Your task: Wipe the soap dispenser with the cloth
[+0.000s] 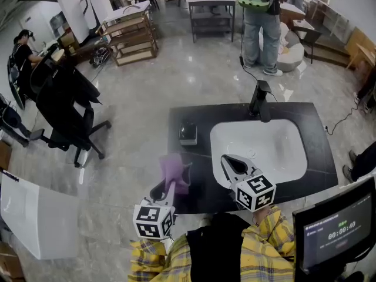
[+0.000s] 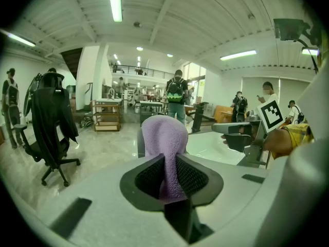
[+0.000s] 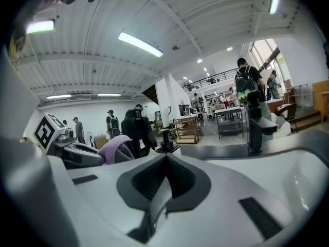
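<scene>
The soap dispenser [image 1: 188,133] is a small dark block with a pump top, standing on the black counter [image 1: 320,151] left of the white sink [image 1: 291,148]. My left gripper [image 1: 170,181] is shut on a purple cloth [image 1: 174,169] near the counter's front left, short of the dispenser. In the left gripper view the cloth [image 2: 165,143] rises in a fold from between the pads of my left gripper [image 2: 169,161]. My right gripper [image 1: 227,159] hangs over the sink's front left rim, shut and empty. The right gripper view shows its jaws [image 3: 165,161] closed, the dispenser [image 3: 165,143] ahead and the cloth [image 3: 110,149] to the left.
A black faucet [image 1: 259,101] stands behind the sink. An office chair draped with a black jacket [image 1: 64,107] is on the floor to the left. A person [image 1: 262,22] stands beyond the counter. A monitor [image 1: 335,231] sits at the lower right, a wooden cart [image 1: 132,37] far back.
</scene>
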